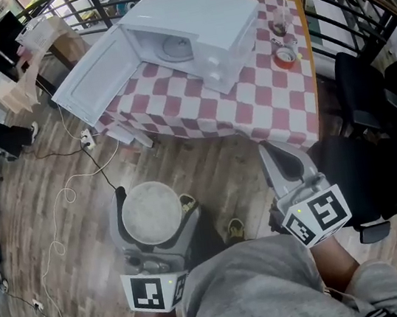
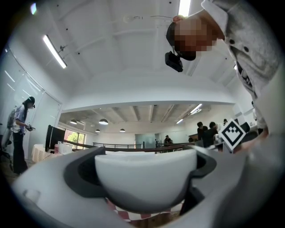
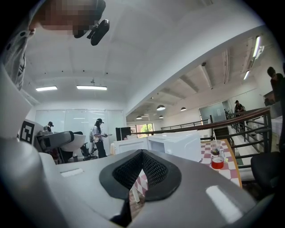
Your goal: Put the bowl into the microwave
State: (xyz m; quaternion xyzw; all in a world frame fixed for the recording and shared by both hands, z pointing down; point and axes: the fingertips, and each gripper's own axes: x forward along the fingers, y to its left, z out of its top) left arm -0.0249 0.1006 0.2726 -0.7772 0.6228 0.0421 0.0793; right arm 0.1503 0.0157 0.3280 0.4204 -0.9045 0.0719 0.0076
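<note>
**Head view.** I see the left gripper low in the frame with its two jaws closed against opposite sides of a white bowl. The bowl is upright, with its open top facing the camera, and it is held over the wooden floor, well apart from the table. The right gripper points towards the table edge with its jaws pressed together and nothing in them. The white microwave stands on the red-and-white checked tablecloth. Its door is swung fully open to the left, and the glass turntable is visible inside. A cup and a red-rimmed container stand near the far right edge of the table.

**Left gripper view.** The bowl fills the space between the jaws. Both dark pads bear on its wall, left and right. A strip of the checked cloth shows below the bowl.

**Right gripper view.** The jaws meet along their length, leaving only the diamond-shaped recess of the ribbed pads. No object sits in that recess. Beyond the jaws, the microwave stands with its cavity facing this way. The cup and the red container stand to its right on the cloth. At the far left the other gripper holds the bowl clear of the table.
</note>
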